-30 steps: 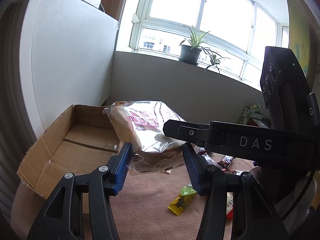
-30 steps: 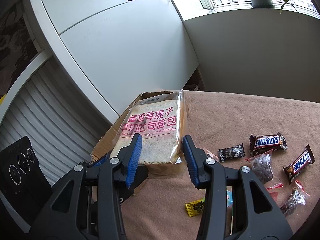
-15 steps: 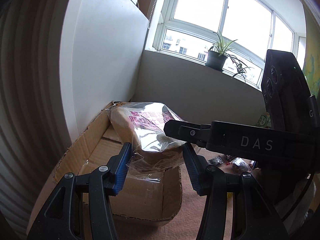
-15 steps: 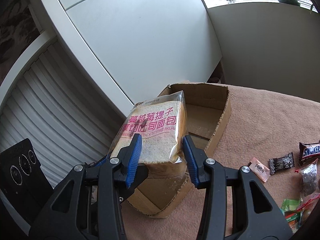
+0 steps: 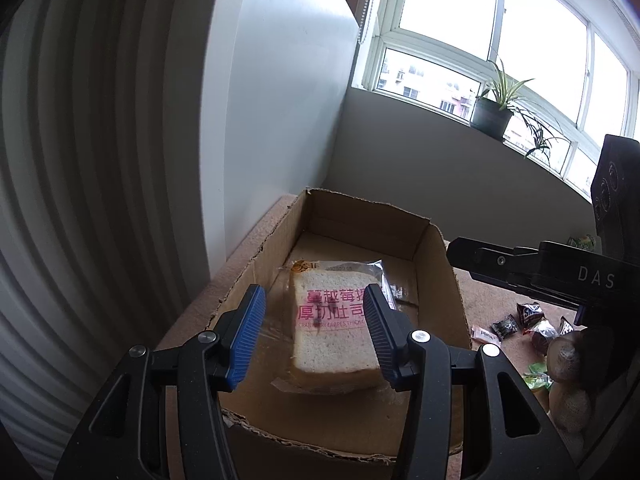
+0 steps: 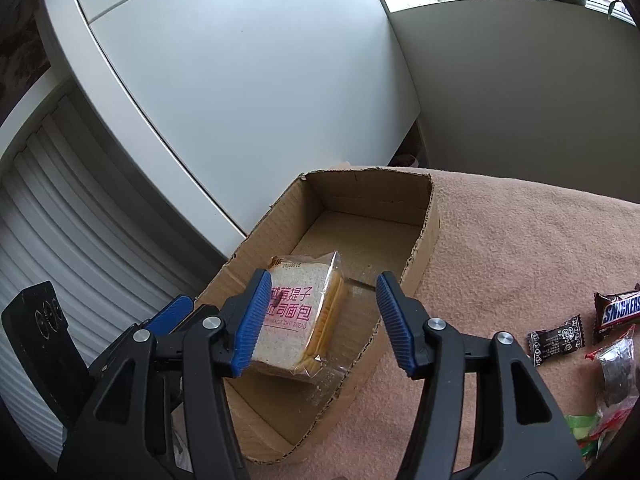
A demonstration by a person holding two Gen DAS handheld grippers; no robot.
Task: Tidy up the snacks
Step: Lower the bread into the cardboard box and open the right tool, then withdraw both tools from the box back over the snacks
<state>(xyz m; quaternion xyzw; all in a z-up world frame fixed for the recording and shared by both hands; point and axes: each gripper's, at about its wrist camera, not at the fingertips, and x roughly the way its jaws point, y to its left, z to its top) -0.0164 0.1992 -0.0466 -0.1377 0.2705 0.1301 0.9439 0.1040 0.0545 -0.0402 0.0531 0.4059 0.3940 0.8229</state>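
Now: bread pack (image 5: 334, 328) flat in cardboard box (image 5: 440, 276), long axis near-to-far | left gripper (image 5: 314, 330) and right gripper (image 6: 320, 320) above it, fingers apart, right just opened | remaining snacks lie right, right gripper nearer.

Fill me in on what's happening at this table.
A person with a gripper in each hand is sorting snacks. The bag of bread lies in the cardboard box. The right gripper has just been opening, and the left gripper is open too; neither holds the bread. Candy bars and sweets wait on the brown cloth outside the box.
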